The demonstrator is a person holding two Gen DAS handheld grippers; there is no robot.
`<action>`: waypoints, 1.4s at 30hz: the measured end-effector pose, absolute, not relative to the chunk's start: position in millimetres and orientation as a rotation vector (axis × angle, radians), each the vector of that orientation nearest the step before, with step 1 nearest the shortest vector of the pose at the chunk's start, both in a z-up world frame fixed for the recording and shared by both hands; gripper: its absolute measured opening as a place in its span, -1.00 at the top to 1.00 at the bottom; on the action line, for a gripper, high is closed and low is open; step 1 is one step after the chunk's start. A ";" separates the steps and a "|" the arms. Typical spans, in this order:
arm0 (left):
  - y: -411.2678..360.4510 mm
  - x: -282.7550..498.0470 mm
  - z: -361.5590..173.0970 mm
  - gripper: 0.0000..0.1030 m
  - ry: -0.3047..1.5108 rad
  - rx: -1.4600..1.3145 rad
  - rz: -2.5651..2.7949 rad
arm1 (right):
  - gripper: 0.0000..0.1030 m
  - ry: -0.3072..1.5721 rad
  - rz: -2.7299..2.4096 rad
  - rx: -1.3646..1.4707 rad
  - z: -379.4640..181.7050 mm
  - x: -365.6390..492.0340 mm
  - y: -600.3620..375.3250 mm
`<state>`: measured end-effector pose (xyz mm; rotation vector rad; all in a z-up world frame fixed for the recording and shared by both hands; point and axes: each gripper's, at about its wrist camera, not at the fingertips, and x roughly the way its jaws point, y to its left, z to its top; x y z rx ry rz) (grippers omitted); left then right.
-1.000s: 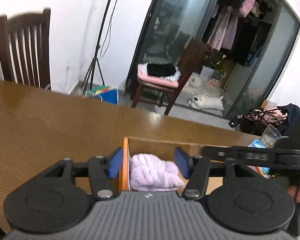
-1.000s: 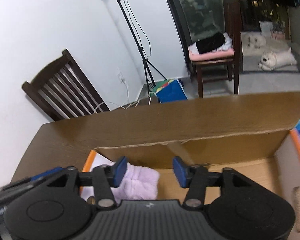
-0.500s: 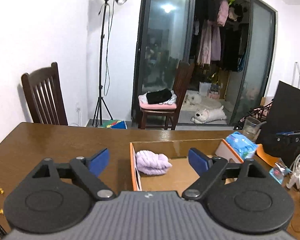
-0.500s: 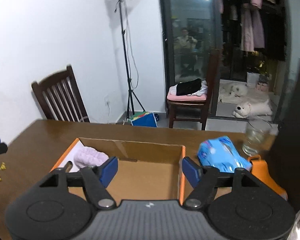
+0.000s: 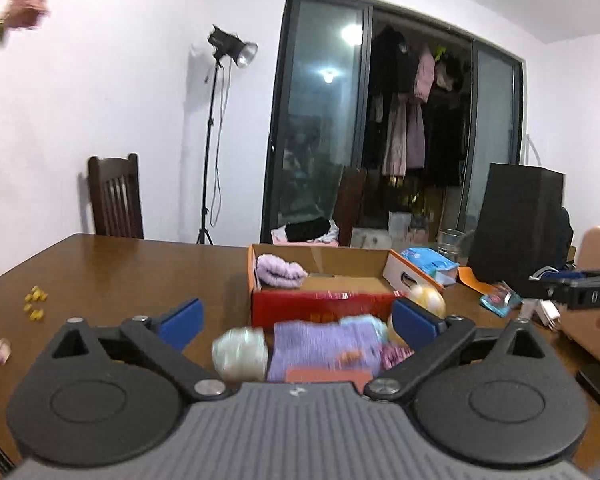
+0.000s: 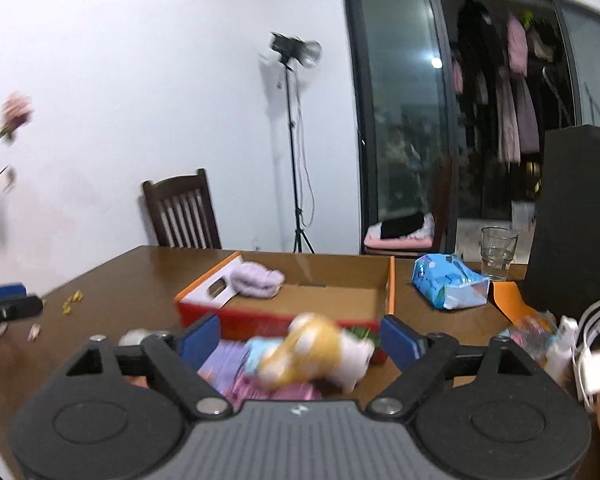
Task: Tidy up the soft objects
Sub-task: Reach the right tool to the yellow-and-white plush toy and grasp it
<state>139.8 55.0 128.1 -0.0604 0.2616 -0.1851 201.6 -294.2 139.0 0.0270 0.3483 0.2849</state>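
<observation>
An open cardboard box (image 5: 320,300) (image 6: 308,320) with orange and red sides sits on the brown table. A fluffy lilac cloth (image 5: 280,272) (image 6: 258,280) lies in its far left corner. In front of the box lie blurred soft things: a purple knit cloth (image 5: 324,344), a pale ball (image 5: 240,354) and a yellow and white plush toy (image 6: 316,354) (image 5: 426,298). My left gripper (image 5: 296,320) is open and empty above the purple cloth. My right gripper (image 6: 300,336) is open and empty above the plush toy.
A blue tissue pack (image 6: 444,284), a glass (image 6: 498,252), a black box (image 6: 572,220) and white cables (image 6: 592,344) are on the right. Small yellow bits (image 5: 34,302) lie on the table at left. A dark chair (image 6: 180,216) stands behind.
Both grippers have pulled back and up from the box and opened wide. The lilac cloth stays in the box. The soft things in front of the box have come into view.
</observation>
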 end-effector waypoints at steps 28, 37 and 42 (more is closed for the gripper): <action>-34.4 233.2 86.6 -1.00 0.405 -0.001 -0.402 | -0.76 0.353 0.203 0.158 68.5 190.0 -297.2; -101.7 353.3 58.5 -0.99 0.624 0.047 -0.402 | -0.66 0.439 0.182 0.475 45.4 320.1 -355.9; -123.4 376.2 54.2 -0.76 0.631 0.095 -0.464 | -0.42 0.552 0.173 0.676 16.0 376.3 -383.6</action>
